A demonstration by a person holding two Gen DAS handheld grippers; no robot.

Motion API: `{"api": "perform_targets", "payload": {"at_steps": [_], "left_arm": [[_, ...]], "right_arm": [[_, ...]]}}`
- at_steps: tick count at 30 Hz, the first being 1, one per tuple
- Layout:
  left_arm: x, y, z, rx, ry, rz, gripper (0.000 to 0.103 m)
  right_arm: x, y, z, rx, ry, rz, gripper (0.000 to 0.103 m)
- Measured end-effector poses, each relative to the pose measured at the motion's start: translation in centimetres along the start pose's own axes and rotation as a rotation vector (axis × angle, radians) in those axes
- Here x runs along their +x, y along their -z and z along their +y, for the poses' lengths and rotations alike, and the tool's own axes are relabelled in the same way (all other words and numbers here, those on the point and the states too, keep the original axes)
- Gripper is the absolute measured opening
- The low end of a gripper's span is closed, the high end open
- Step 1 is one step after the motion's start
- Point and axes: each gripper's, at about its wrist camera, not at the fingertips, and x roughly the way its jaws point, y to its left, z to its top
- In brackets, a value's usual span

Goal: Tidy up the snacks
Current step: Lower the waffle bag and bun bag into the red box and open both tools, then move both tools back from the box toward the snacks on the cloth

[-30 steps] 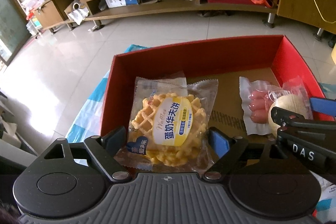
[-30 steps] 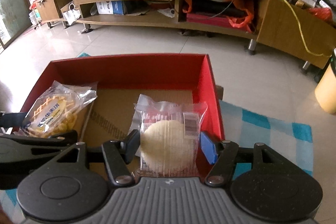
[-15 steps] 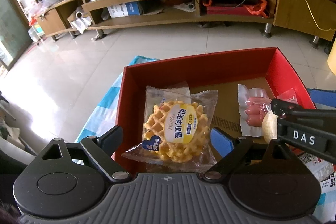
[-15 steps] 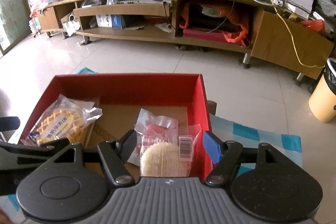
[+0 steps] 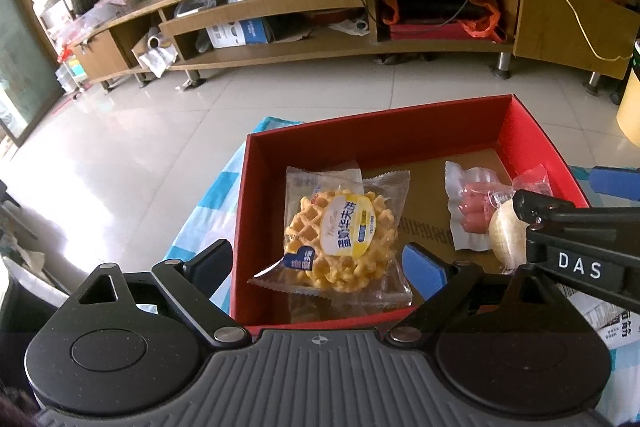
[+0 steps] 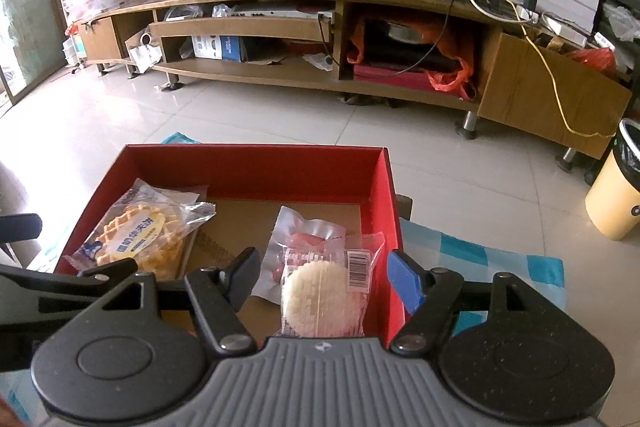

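Waffle packet [image 5: 344, 231], sausage pack [image 5: 470, 211], perhaps rice cake [image 6: 320, 297] lie in red box [image 5: 372, 135].

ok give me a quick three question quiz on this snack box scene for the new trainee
1. True or false: the waffle pack lies inside the red box.
2. What lies partly on top of the sausage pack: A the waffle pack, B the rice cake pack, C nothing?
3. Is the left gripper or the right gripper gripping a pack?

Key
1. True.
2. B.
3. Neither; both stand open, pads clear of the packs, and the right gripper's jaws have just been opening.
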Motion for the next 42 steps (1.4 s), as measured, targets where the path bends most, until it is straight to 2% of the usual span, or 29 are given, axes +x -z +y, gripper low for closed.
{"api": "perform_targets", "payload": {"at_steps": [20, 37, 42], "left_arm": [[-1.9, 2.3, 0.7, 0.004, 0.038, 0.008, 0.095], [-2.6, 4.2, 0.9, 0.043, 0.051, 0.026, 0.096], [-2.6, 5.1, 1.4, 0.038, 0.076, 0.055, 0.096]], "right_arm": [[-3.7, 1.5, 0.6, -0.018, -0.003, -0.023, 0.071], [-4.4, 3.1, 1.8, -0.078, 0.026, 0.038, 0.072], [-4.6, 3.8, 2.2, -0.094, 0.017, 0.056, 0.077]]}}
